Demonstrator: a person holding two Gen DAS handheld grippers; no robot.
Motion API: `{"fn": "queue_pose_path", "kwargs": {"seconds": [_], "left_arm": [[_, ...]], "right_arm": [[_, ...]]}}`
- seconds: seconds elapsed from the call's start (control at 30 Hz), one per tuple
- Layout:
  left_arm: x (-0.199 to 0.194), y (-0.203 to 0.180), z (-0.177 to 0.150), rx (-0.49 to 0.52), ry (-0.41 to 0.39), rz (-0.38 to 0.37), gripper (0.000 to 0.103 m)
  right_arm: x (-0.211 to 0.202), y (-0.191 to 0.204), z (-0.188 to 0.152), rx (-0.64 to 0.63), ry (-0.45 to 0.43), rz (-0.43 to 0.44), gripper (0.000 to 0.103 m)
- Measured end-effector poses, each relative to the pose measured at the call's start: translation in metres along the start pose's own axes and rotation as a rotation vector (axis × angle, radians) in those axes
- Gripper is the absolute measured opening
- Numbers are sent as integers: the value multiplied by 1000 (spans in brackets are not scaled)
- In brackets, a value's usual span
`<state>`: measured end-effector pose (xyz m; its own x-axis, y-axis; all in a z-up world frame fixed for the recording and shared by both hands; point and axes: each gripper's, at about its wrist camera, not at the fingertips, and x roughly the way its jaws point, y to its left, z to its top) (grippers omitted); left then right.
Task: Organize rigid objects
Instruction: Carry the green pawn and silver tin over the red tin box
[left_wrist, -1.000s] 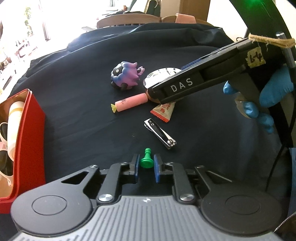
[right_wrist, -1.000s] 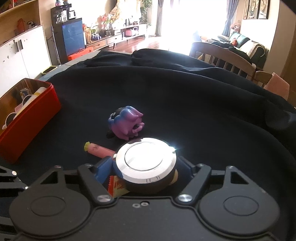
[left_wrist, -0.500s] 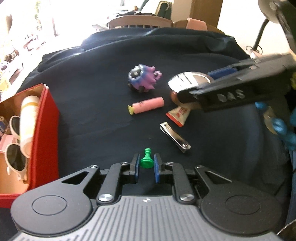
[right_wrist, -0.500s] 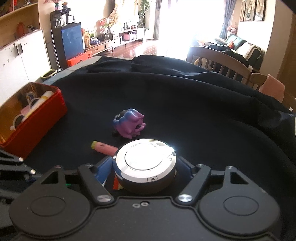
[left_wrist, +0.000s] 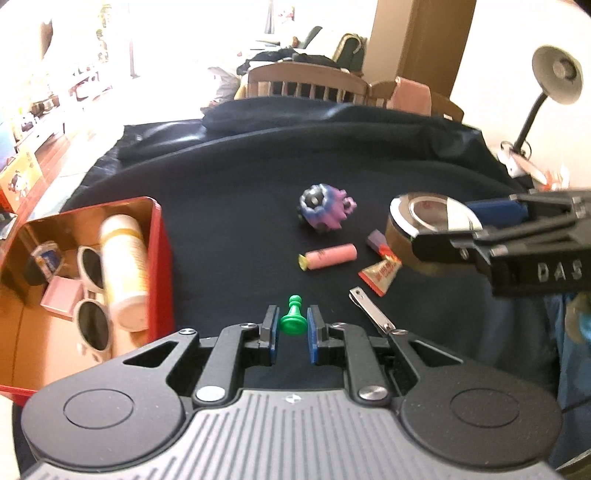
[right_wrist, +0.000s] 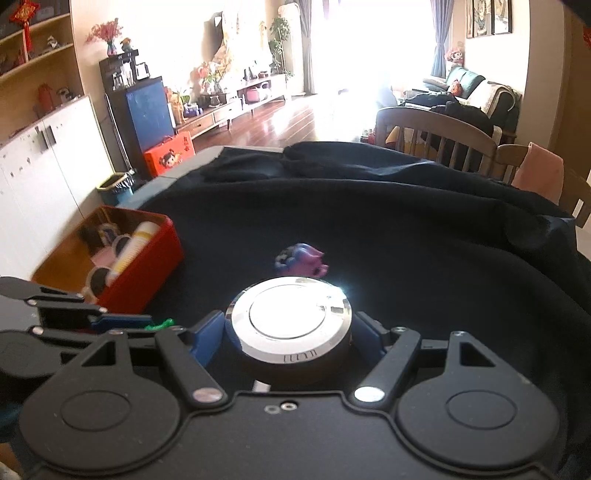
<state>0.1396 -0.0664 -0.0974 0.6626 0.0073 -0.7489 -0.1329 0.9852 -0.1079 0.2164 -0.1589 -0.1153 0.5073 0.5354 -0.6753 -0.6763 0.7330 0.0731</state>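
My left gripper (left_wrist: 291, 326) is shut on a small green pawn (left_wrist: 293, 320), lifted above the dark cloth. My right gripper (right_wrist: 291, 336) is shut on a round jar with a shiny silver lid (right_wrist: 290, 319), also raised; in the left wrist view the jar (left_wrist: 424, 229) hangs at the right. A red tin (left_wrist: 159, 266) at the left holds white sunglasses (left_wrist: 90, 317) and a pale bottle (left_wrist: 123, 266). On the cloth lie a purple toy (left_wrist: 325, 212), a pink foam dart (left_wrist: 328, 256), a red sachet (left_wrist: 380, 275) and a nail clipper (left_wrist: 371, 310).
The table is draped in a dark cloth (right_wrist: 406, 240) with folds at the far edge. Wooden chairs (left_wrist: 306, 83) stand behind it. A desk lamp (left_wrist: 554, 77) is clamped at the far right. A small purple block (left_wrist: 375, 240) lies near the sachet.
Both grippers have risen with their loads. The left view has swung toward the red tin, which shows more of its inside. The jar has come up off the sachet.
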Motion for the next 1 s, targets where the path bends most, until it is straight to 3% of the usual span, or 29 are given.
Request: {"fn": "queue_pose_path", "kwargs": {"seconds": [0.5,1.0], "left_arm": [[-52,64,7,-73,-61,7,15],[-68,144,4,-100,-57,4,15]], "right_arm": [[-14,64,13,9,-27,25,75],[8,151,25,3,-19,42,75]]}}
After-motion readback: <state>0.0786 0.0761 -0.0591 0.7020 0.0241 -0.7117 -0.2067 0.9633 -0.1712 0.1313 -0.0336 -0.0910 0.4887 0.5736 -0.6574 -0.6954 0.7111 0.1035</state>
